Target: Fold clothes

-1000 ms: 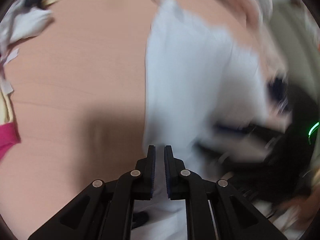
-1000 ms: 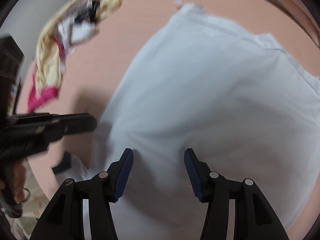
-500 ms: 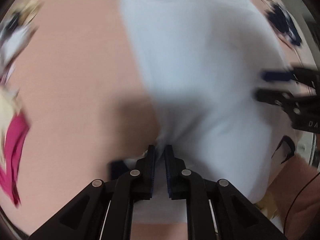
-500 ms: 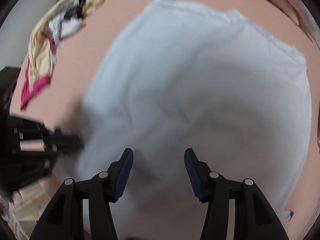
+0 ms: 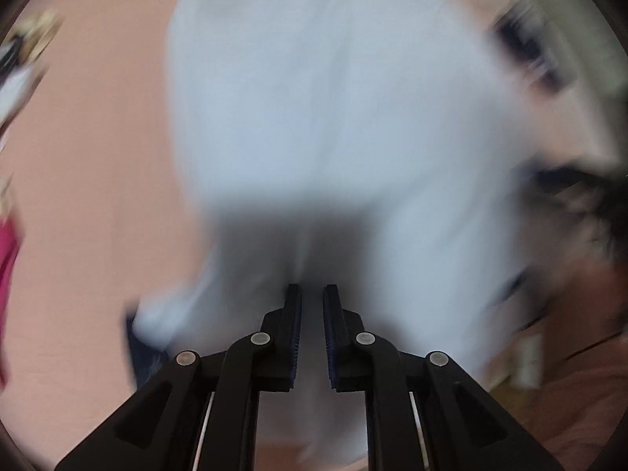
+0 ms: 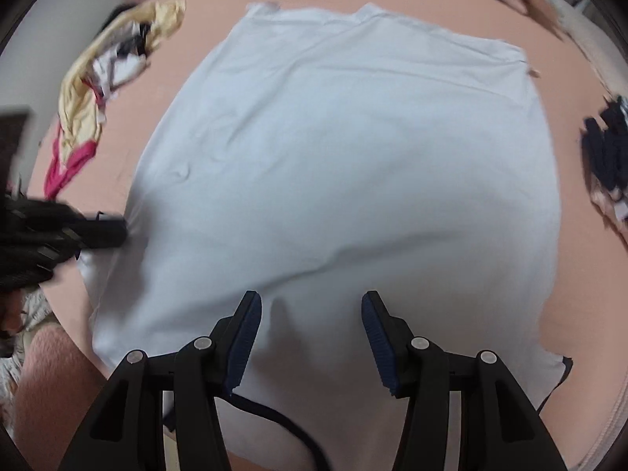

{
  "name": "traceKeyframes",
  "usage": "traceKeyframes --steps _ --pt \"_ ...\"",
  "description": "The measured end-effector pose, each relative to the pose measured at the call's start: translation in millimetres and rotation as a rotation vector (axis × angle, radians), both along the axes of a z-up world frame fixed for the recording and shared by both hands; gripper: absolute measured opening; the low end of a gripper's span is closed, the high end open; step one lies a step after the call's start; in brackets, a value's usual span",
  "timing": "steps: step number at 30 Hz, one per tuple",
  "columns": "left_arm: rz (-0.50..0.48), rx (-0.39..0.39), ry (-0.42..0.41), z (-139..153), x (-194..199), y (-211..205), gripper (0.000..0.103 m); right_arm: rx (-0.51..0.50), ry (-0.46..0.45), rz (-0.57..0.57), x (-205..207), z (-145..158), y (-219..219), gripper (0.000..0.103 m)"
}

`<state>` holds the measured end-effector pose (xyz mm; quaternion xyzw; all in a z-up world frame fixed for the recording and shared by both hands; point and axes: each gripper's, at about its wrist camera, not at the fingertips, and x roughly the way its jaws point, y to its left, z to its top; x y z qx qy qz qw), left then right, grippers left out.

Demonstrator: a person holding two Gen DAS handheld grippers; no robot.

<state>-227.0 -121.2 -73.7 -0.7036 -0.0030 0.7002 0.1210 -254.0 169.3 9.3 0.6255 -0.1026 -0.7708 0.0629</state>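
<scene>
Left wrist view: the left gripper (image 5: 312,294), jaws narrow, pinches a fold of the white shirt (image 5: 333,117); the picture is more blurred than half a second ago, and the cloth now fills more of it.

Right wrist view: the right gripper (image 6: 310,306) hovers with jaws wide over the shirt's near edge. The shirt (image 6: 345,165) now lies flatter across the table (image 6: 569,274), and the left gripper (image 6: 117,229) holds its left edge. A clothes pile (image 6: 98,90) sits at the far left corner.

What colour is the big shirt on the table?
The shirt is pale blue-white; the right wrist view shows it best.
</scene>
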Motion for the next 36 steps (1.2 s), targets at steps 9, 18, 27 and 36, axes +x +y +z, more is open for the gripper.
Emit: traceKeyframes --steps 9,18,27,36 --pt "0.036 0.162 0.273 41.2 54.4 28.4 0.011 0.008 0.115 -0.073 57.5 -9.5 36.0 0.053" --pt "0.004 -0.037 0.311 16.4 90.0 59.0 0.011 0.210 0.146 -0.170 134.7 -35.3 12.8 0.053" --pt "0.049 -0.074 0.330 29.0 162.5 32.7 0.011 0.279 0.124 -0.102 215.7 -43.7 11.9 0.055" --pt "0.037 0.047 0.314 29.6 127.2 69.2 0.011 0.166 0.368 -0.149 191.0 -3.6 19.5 0.055"
